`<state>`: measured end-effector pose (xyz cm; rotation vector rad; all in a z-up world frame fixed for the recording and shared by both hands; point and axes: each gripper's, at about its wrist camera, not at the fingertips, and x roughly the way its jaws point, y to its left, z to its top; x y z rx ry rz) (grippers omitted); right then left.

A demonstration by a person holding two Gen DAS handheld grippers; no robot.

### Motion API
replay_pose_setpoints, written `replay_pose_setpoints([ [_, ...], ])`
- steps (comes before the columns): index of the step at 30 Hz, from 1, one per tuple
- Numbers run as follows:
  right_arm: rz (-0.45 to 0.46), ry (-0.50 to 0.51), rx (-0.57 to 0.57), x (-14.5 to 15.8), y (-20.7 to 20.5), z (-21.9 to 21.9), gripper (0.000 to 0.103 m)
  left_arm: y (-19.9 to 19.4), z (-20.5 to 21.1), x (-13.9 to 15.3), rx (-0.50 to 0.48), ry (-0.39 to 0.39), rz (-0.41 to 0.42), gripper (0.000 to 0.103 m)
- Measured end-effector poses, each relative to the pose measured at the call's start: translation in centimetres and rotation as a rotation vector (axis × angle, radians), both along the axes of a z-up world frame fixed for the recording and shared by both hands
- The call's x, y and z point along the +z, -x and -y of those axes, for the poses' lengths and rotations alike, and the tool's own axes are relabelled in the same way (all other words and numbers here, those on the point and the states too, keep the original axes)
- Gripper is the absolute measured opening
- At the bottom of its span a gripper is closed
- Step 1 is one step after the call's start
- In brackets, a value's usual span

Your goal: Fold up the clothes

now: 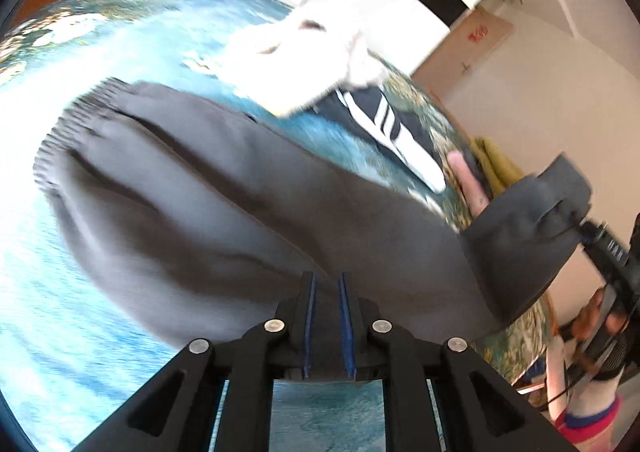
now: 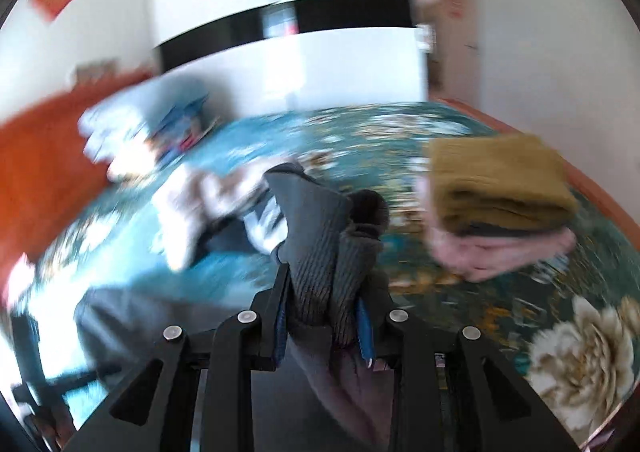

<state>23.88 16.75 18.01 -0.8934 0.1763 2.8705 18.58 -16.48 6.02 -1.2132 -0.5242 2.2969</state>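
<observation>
the grey trousers (image 1: 208,204) lie spread across the blue floral bedspread (image 1: 48,284), ribbed waistband toward the far side. the right gripper (image 2: 326,316) is clenched on the ribbed grey cuff (image 2: 320,236), with the bunched fabric pressed between both pads and raised off the bed. the left gripper (image 1: 329,292) sits at the near edge of the trousers; its jaws stand a narrow gap apart, with no cloth visibly clamped. a folded stack (image 2: 500,204), mustard on top and pink beneath, rests on the bedspread to the right.
</observation>
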Motion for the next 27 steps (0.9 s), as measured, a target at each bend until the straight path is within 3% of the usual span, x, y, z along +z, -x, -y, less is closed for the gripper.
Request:
replay_pose_setpoints([
  [6,0.125,-0.113,0.163,-4.5,1.4,8.4,0.029,-0.2,3.7,0.3,0.075,-0.030,-0.001,0.017],
  [14,0.246,-0.189,0.218,-9.3,2.0,12.3,0.032,0.3,4.6,-0.7,0.082,-0.052,0.022,0.018],
  [18,0.261,-0.163,0.269,-9.5,2.0,13.1,0.051,0.4,4.1,-1.1,0.070,-0.056,0.032,0.020],
  [22,0.235,-0.111,0.359,-8.4,1.3,13.8,0.052,0.3,3.9,-1.0,0.057,-0.071,0.027,0.022],
  [24,0.192,-0.053,0.350,-7.0,0.7,12.3,0.052,0.4,3.3,-0.8,0.029,-0.099,0.025,0.024],
  [26,0.148,-0.006,0.301,-5.7,0.3,10.1,0.055,0.8,1.9,-0.9,-0.023,-0.171,0.052,0.031],
  [27,0.138,0.017,0.251,-5.4,0.2,8.5,0.057,1.1,0.8,-1.0,-0.050,-0.204,0.072,0.041],
])
